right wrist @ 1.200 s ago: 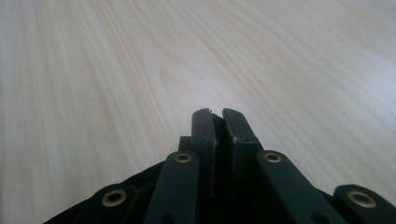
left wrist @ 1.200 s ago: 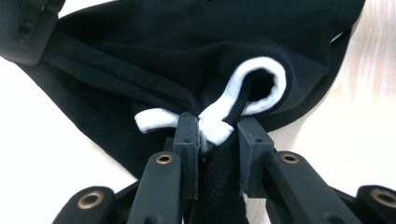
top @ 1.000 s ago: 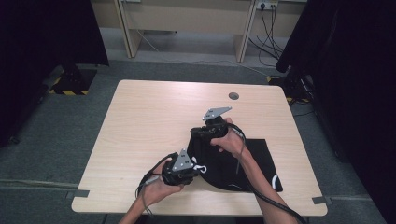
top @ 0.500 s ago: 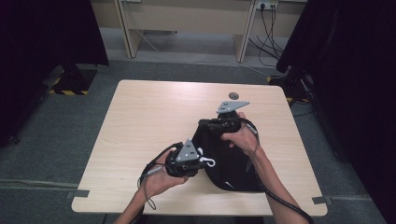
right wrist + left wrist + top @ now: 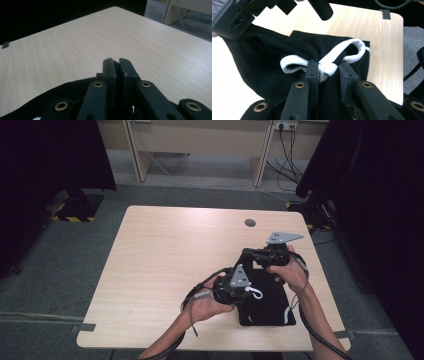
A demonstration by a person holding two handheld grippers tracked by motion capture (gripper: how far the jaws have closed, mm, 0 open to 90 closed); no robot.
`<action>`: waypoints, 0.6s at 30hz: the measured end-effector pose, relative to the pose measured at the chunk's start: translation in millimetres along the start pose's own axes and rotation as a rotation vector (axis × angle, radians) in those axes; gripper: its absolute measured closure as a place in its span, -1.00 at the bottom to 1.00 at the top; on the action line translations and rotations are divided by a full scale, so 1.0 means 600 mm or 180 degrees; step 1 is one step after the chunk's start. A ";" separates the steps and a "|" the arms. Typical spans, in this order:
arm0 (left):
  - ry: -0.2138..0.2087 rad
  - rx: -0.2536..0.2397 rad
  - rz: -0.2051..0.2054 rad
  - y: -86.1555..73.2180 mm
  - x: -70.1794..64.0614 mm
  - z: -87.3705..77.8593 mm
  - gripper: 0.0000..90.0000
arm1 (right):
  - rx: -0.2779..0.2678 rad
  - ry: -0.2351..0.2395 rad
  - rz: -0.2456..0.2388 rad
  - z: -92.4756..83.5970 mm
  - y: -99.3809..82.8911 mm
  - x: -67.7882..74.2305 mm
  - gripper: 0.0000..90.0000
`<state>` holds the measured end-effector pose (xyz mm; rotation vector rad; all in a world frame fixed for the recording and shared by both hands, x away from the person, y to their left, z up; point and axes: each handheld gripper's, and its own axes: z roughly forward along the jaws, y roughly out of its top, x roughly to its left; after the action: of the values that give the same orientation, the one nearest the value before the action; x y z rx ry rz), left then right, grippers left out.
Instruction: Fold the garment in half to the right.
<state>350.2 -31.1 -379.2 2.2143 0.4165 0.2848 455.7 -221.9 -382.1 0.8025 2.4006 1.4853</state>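
Note:
A black garment (image 5: 270, 305) with white ribbed trim (image 5: 256, 294) lies on the right front part of the light wooden table (image 5: 165, 260), partly lifted. My left gripper (image 5: 250, 293) is shut on the white trim (image 5: 352, 48), which bunches between its jaws (image 5: 328, 68); black cloth (image 5: 259, 62) hangs to the left of it. My right gripper (image 5: 245, 254) is held just beyond, shut on a raised edge of the black cloth (image 5: 62, 96), its jaws (image 5: 115, 61) pressed together over bare tabletop. Its body appears in the left gripper view (image 5: 229, 17).
A round cable hole (image 5: 250, 223) sits near the table's far edge. Bare wood (image 5: 75, 42) stretches left of the garment. Gripper cables (image 5: 192, 297) trail toward the front edge. Dark curtains flank the table, and desk legs (image 5: 257, 160) stand behind it.
Both hands have moved right and upward with the garment. The cloth, spread wider across the front before, is now drawn into a narrower fold at the right.

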 end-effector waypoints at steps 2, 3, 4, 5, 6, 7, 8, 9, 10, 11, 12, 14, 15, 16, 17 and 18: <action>-0.0046 0.0033 -0.0003 0.006 -0.005 0.019 0.60 | 0.0033 -0.0054 0.0046 -0.019 -0.020 -0.015 0.86; -0.0057 0.0060 -0.0001 0.008 -0.008 0.029 0.60 | 0.0061 -0.0085 0.0046 -0.024 -0.028 -0.020 0.85; -0.0068 0.0087 0.0007 0.009 -0.011 0.039 0.59 | 0.0092 -0.0111 0.0049 -0.027 -0.035 -0.024 0.85; -0.0089 0.0107 0.0013 0.010 -0.014 0.048 0.59 | 0.0115 -0.0139 0.0060 -0.031 -0.042 -0.029 0.84; -0.0109 0.0126 0.0000 0.010 -0.015 0.057 0.59 | 0.0132 -0.0158 0.0085 -0.033 -0.049 -0.034 0.83; -0.0126 0.0141 -0.0017 0.010 -0.016 0.066 0.58 | 0.0154 -0.0171 0.0109 -0.036 -0.056 -0.039 0.80; -0.0135 0.0160 -0.0036 0.009 -0.017 0.074 0.58 | 0.0154 -0.0171 0.0109 -0.036 -0.056 -0.039 0.80; -0.0147 0.0182 -0.0044 0.008 -0.018 0.083 0.58 | 0.0186 -0.0193 0.0129 -0.037 -0.063 -0.044 0.76; -0.0157 0.0194 -0.0056 0.006 -0.018 0.091 0.57 | 0.0227 -0.0241 0.0130 -0.039 -0.068 -0.048 0.72; -0.0169 0.0183 -0.0084 0.005 -0.018 0.098 0.51 | 0.0294 -0.0311 0.0182 -0.041 -0.077 -0.056 0.54; -0.0195 0.0165 -0.0126 0.003 -0.018 0.105 0.43 | 0.0314 -0.0363 0.0231 -0.043 -0.080 -0.060 0.43; -0.0266 0.0084 -0.0170 0.001 -0.019 0.112 0.31 | 0.0347 -0.0425 0.0259 -0.044 -0.082 -0.063 0.37; -0.0325 -0.0010 -0.0207 0.002 -0.019 0.112 0.16 | 0.0388 -0.0473 0.0234 -0.047 -0.082 -0.064 0.29; -0.0357 -0.0092 -0.0258 0.003 -0.019 0.108 0.00 | 0.0410 -0.0517 0.0221 -0.050 -0.082 -0.064 0.21; -0.0335 -0.0166 -0.0317 0.004 -0.017 0.102 -0.10 | 0.0406 -0.0551 0.0250 -0.053 -0.081 -0.064 0.13; -0.0289 -0.0225 -0.0339 0.005 -0.016 0.092 -0.18 | 0.0402 -0.0567 0.0286 -0.056 -0.079 -0.064 0.09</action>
<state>360.9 -75.4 -411.7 2.1190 0.4659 0.1392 456.7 -284.6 -411.7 1.0364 2.3707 1.2433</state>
